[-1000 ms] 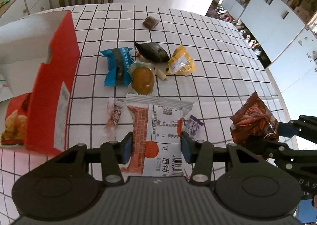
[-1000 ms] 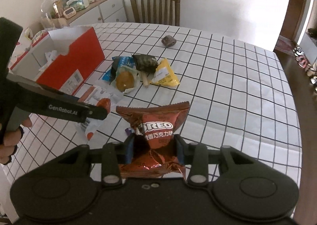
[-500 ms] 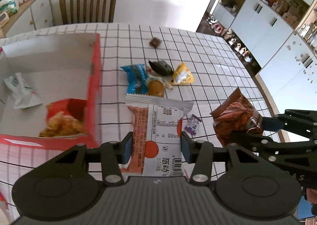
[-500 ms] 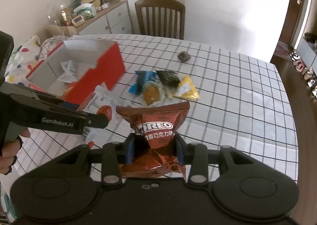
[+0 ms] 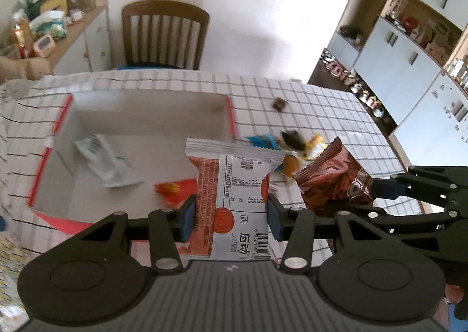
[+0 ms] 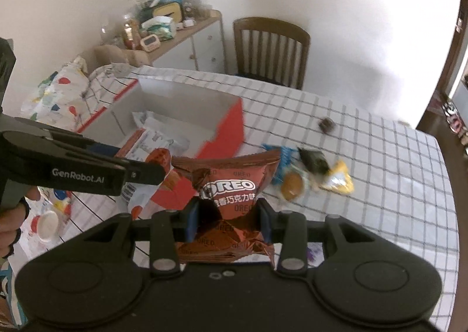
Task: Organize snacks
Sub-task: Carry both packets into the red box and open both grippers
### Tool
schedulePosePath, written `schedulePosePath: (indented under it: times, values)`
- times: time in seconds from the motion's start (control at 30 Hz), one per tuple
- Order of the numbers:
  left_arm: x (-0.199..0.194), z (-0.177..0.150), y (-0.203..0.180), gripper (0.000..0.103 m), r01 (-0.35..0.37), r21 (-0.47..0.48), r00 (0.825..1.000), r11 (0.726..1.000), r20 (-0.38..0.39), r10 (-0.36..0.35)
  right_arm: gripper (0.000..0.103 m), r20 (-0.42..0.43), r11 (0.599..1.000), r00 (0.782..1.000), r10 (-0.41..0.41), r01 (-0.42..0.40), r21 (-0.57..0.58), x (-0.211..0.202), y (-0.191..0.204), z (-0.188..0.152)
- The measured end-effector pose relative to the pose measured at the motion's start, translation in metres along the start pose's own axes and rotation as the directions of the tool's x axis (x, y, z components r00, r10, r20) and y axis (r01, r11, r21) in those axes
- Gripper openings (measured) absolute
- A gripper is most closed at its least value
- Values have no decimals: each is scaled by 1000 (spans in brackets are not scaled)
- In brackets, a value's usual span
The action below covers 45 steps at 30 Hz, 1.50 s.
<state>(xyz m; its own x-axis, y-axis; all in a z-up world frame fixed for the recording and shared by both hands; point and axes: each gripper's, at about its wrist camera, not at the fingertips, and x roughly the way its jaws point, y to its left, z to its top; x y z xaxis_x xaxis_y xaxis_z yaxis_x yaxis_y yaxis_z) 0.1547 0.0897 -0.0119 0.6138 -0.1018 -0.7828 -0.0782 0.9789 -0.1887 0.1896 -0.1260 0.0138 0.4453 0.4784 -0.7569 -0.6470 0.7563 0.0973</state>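
Left hand-held gripper (image 5: pixel 231 222), right hand-held gripper (image 6: pixel 226 219): both clamped, pitched downward.

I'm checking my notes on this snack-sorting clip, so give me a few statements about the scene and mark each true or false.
1. The left tool grips an orange-and-white wafer packet. True.
2. The right tool is empty. False: it grips a brown Oreo packet.
3. The red box is empty. False: a white wrapper and a red packet lie inside.
4. A small brown candy lies alone on the checked tablecloth. True.
5. The wooden chair lies tipped over. False: it stands upright.
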Motion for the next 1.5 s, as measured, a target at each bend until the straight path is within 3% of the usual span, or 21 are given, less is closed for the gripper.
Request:
schedulePosePath:
  times: [0.33, 0.67, 1.1, 1.5]
  values:
    - [-10, 17, 78, 48, -92, -31, 996, 995, 17, 92, 39, 18, 999, 1000, 9, -8, -39, 33, 61, 42]
    - [24, 30, 131, 48, -185, -50, 982, 981, -35, 183, 39, -26, 998, 999, -19, 17, -58, 95, 95, 74]
    - [84, 29, 142, 48, -204, -32, 972, 978, -123, 199, 39, -114, 998, 992, -52, 49, -32, 174, 94, 89]
    - [118, 25, 137, 48, -200, -18, 964, 980, -184, 194, 41, -163, 998, 986, -43, 37, -40, 200, 93, 88]
